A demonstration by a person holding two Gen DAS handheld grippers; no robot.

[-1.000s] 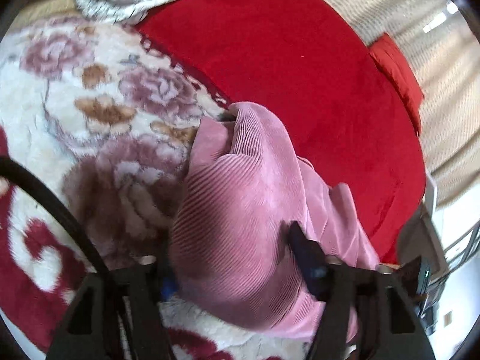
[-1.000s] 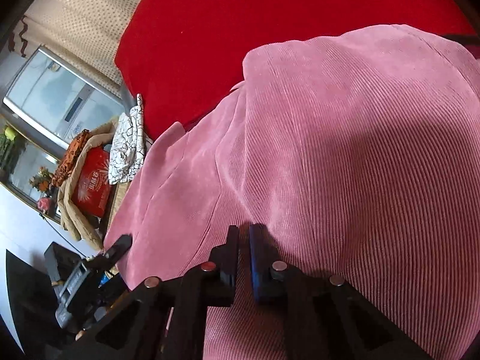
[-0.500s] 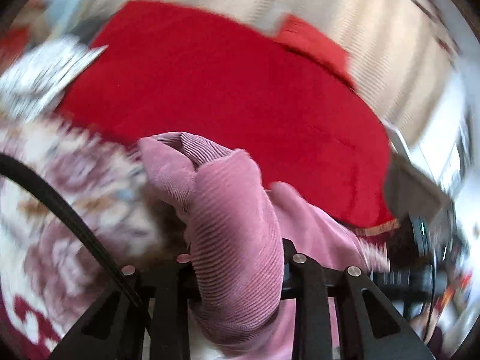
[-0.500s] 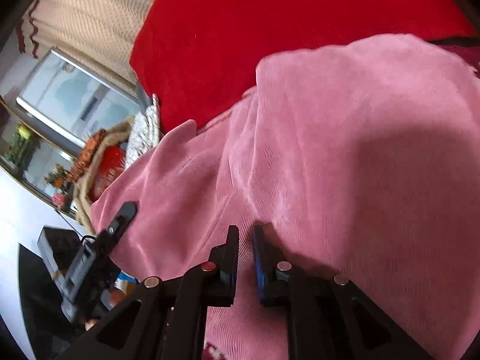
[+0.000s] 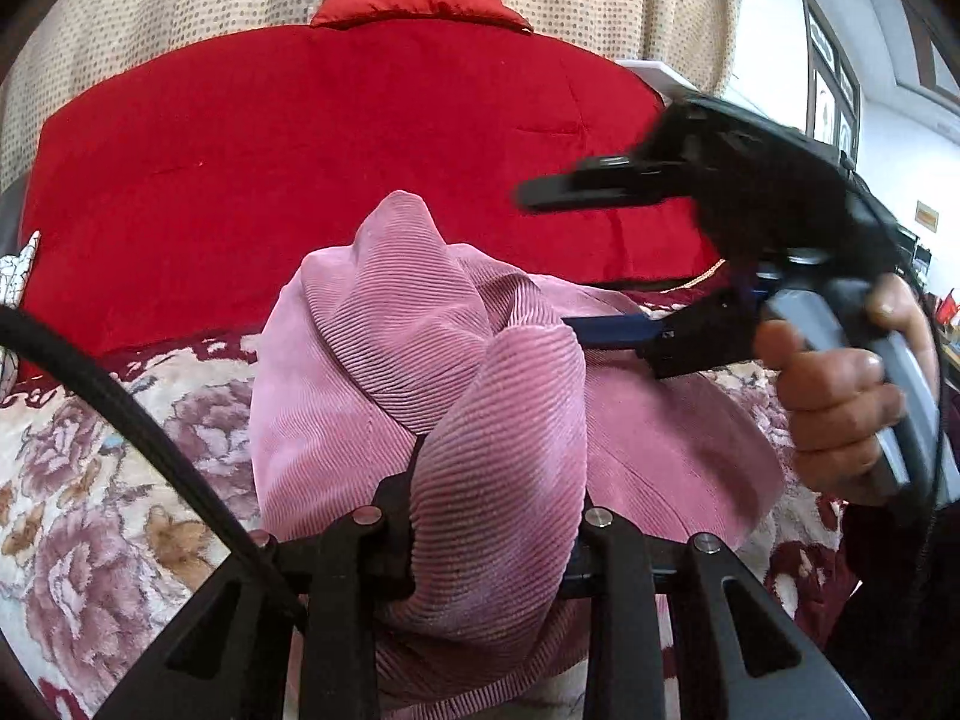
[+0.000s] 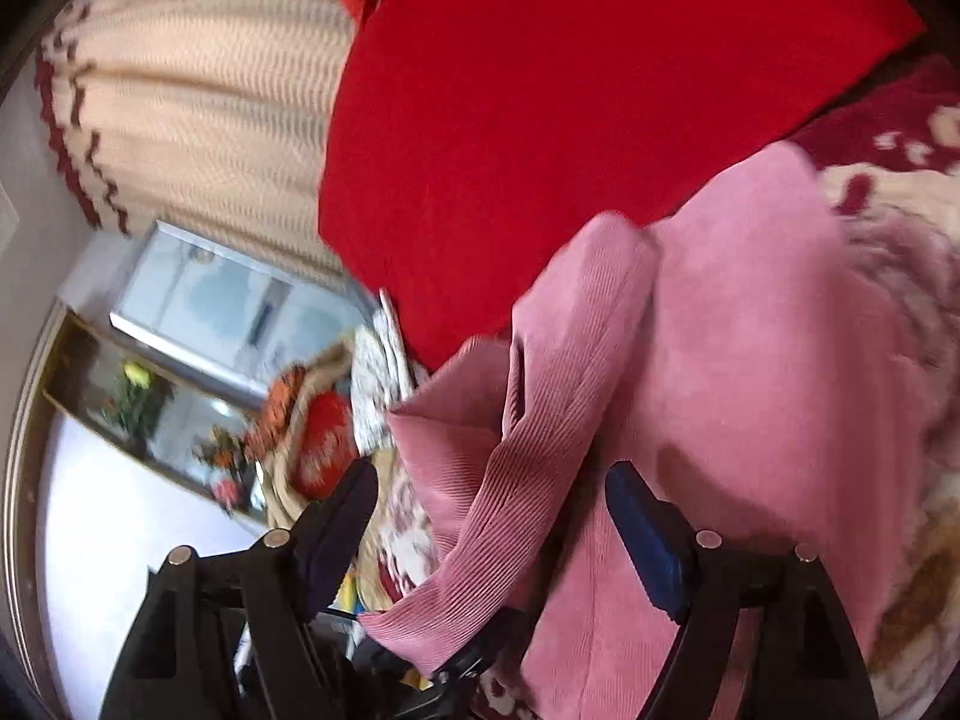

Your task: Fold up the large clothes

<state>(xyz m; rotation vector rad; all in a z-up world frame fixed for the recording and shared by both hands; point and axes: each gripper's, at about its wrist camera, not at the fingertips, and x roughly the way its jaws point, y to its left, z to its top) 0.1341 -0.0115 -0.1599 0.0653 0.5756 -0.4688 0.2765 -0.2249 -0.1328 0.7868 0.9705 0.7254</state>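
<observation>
Holding a thick roll of the pink corduroy garment (image 5: 420, 372) clenched in your left gripper (image 5: 492, 540), you have the cloth bunched above the floral blanket (image 5: 90, 480), with the red quilt (image 5: 300, 138) beyond it. The rest of the garment lies spread on the blanket to the right of the lifted roll. Your right gripper (image 6: 492, 516) has just been opening; its jaws now stand wide and released, with a hanging fold of the garment between them but neither pad pressing on it.

To do this fold well, judge the grip first: the left jaws hold a bulky wad, not a clean edge, so the layers may slip unevenly when you carry them across. Consider taking a matching edge with the right gripper before moving, and keep both hands level so the fold line lands straight.

The left wrist view shows what the right cannot: the right gripper from outside (image 5: 606, 264), its upper finger (image 5: 576, 189) well clear of the cloth and its lower, blue-padded finger (image 5: 606, 330) running just behind the roll, plus the hand (image 5: 834, 384) around the handle. The right wrist view alone shows the ribbed fold (image 6: 528, 450) dangling between its own fingers, and a basket of clutter (image 6: 312, 432) and a mirror (image 6: 120, 396) off to the side, both blurred.
</observation>
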